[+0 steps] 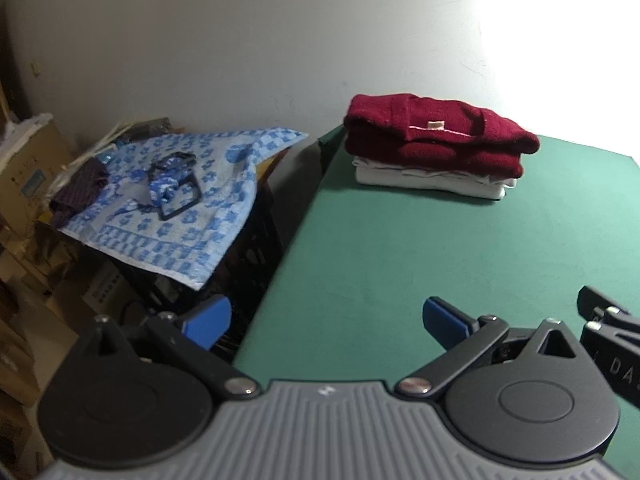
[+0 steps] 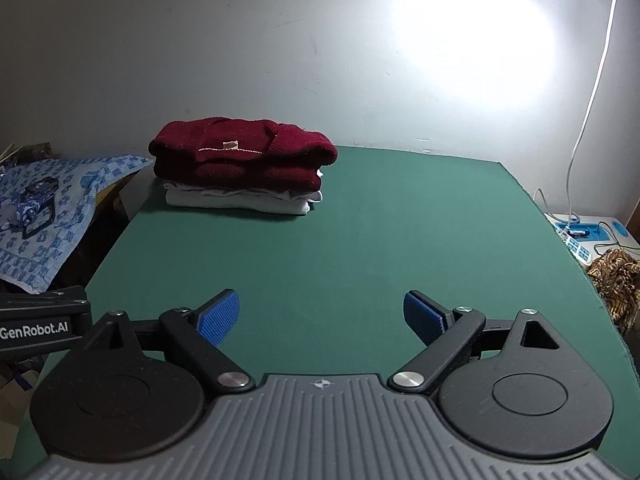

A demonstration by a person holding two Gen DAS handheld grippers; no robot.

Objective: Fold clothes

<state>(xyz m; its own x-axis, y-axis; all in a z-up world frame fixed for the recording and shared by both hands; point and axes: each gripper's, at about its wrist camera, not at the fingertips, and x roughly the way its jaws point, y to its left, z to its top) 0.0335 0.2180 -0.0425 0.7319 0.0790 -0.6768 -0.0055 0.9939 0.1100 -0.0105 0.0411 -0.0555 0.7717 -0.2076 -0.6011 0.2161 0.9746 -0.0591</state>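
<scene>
Left wrist view: green bench [image 1: 400,248], plain white wall behind. Folded maroon sweater [image 1: 436,132] on folded white garment [image 1: 428,180], far bench end. Left of bench: blue patterned cloth [image 1: 180,200] over dark crate. Left tongs [image 1: 326,320] apart, empty.

Right wrist view: same stack [image 2: 244,168] at far left of bench; power strip [image 2: 580,240] off its right edge. Right tongs [image 2: 320,316] apart, empty.

The white garment [image 2: 236,200] lies mostly hidden under the red sweater [image 2: 244,156]; only its edges show. The sweater's label [image 1: 435,124] is too small to read. The patterned cloth [image 2: 618,280] is cut off by the right wrist view's edge. Glare washes out the wall [image 2: 480,40].
</scene>
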